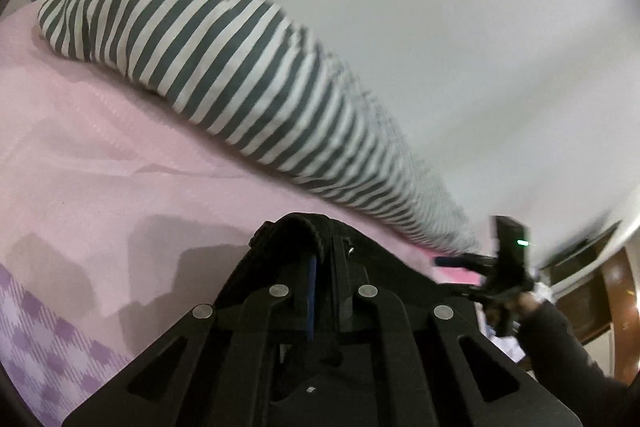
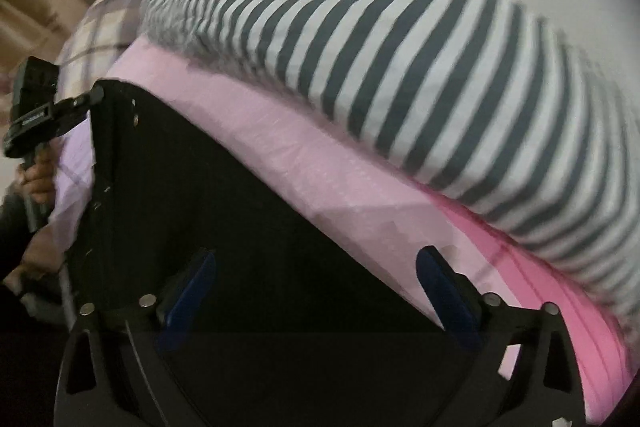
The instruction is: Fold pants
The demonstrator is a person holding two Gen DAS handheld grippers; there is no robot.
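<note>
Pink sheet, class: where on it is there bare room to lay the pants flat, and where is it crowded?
Bare pink sheet lies between the striped bolster and the purple checked cloth. It is crowded near the left gripper, shut on the black pants, where the open right gripper comes in.

Black tongs (image 2: 316,291), blue pads (image 2: 440,291)

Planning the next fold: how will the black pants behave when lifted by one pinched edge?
Probably floppy: the black pants bunch into a soft ridge where the left gripper is shut on them. Likely light, since one pinch raises that edge. The rest should drape and drag over the pink sheet, not hold shape.
</note>
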